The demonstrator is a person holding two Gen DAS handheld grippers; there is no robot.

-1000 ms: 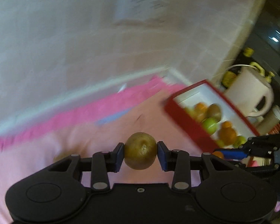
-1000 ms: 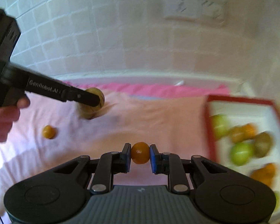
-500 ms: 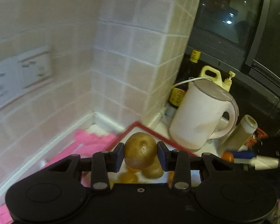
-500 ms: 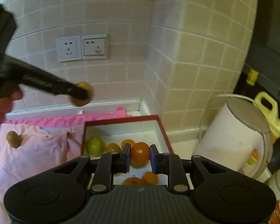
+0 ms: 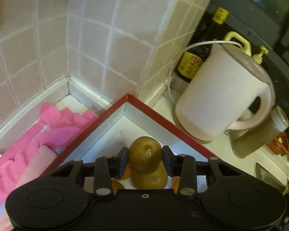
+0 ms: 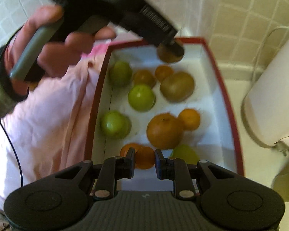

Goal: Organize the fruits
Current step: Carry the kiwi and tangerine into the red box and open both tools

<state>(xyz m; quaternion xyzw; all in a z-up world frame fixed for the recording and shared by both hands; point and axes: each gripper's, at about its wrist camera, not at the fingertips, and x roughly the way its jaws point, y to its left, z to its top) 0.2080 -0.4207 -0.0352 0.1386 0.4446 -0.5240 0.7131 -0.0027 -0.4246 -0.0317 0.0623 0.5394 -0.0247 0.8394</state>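
The right gripper [image 6: 144, 160] pinches a small orange [image 6: 144, 157] between its pads, low over the near end of the red box [image 6: 230, 104]. Just beyond it in the box lie a bigger orange fruit [image 6: 163, 130], three green fruits and a kiwi [image 6: 176, 89]; free white floor shows to the right of the kiwi and at the near edge. The left gripper [image 5: 145, 158] is pressed on a kiwi [image 5: 145, 157], with the long axis of the fruit lying along the fingers. It hangs over the far corner of the box [image 5: 98, 123], above another kiwi and some oranges. Both fruits are already over the box, so I judge that the coming move is only downward and then a release. The right one seems nearer to the floor. Outside the box, a kettle [image 5: 221, 100] stands at its right side, the pink cloth [image 5: 28, 140] at its left
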